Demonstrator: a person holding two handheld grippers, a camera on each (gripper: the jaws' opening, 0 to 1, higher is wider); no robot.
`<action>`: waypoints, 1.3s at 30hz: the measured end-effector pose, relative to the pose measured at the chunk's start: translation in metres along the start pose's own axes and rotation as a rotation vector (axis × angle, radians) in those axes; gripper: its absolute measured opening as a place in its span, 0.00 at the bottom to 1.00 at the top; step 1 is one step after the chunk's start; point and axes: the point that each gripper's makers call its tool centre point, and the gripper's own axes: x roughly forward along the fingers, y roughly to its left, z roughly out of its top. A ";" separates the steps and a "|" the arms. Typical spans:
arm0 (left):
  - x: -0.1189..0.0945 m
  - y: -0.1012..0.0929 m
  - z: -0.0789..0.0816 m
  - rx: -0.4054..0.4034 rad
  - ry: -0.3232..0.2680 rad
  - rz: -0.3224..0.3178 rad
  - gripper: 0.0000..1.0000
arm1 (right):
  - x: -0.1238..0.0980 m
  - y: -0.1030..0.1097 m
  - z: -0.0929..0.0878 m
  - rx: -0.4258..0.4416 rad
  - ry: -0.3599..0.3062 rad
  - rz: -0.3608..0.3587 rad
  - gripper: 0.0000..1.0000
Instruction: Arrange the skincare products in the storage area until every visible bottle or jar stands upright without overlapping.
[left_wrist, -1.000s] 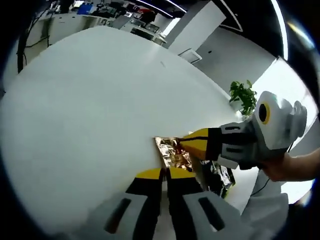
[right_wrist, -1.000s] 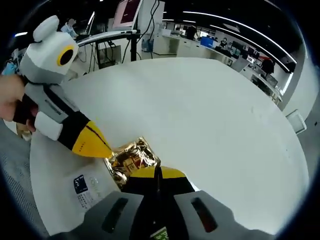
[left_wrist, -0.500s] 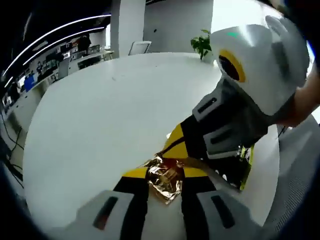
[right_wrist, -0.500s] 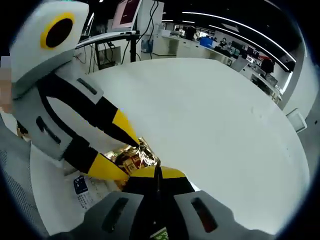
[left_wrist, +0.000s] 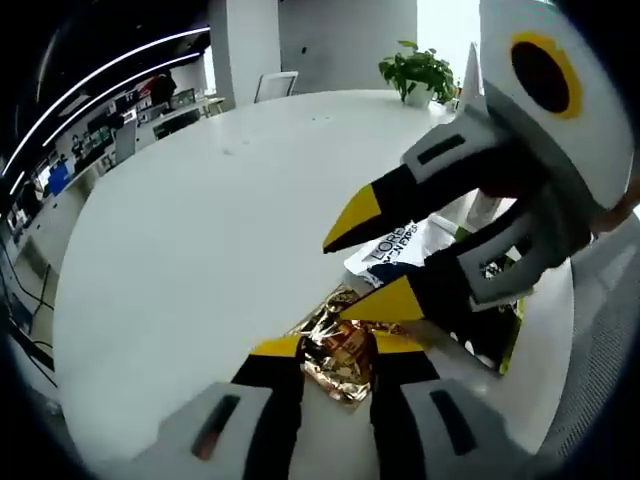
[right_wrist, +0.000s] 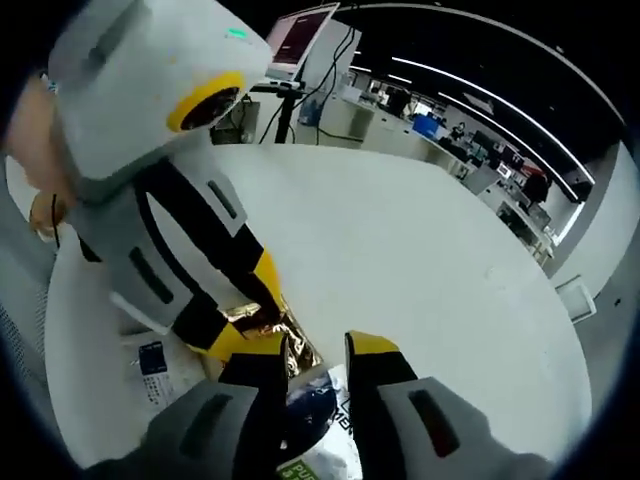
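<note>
My left gripper (left_wrist: 335, 347) pinches the gold sachet (left_wrist: 340, 362) near the white desk (left_wrist: 200, 230) edge; my right gripper (right_wrist: 318, 350) hangs open above the sachets (wide bare desk beyond).

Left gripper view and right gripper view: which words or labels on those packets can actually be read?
"LORE", cut off, on the flat white sachet behind the crinkled gold foil packet.
Print on the small dark-blue square of the white packet: too small to read.
Green lettering on the packet between the right tool's jaws: blurred.
</note>
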 end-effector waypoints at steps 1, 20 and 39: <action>0.001 0.000 0.000 0.000 0.001 0.000 0.29 | -0.004 0.000 0.000 0.002 -0.003 -0.003 0.27; 0.004 -0.003 0.014 0.000 0.004 -0.002 0.31 | -0.055 -0.001 0.012 -0.091 -0.076 -0.031 0.62; -0.040 -0.018 0.031 -0.038 -0.051 0.032 0.57 | -0.113 0.019 0.020 -0.012 -0.181 -0.031 0.98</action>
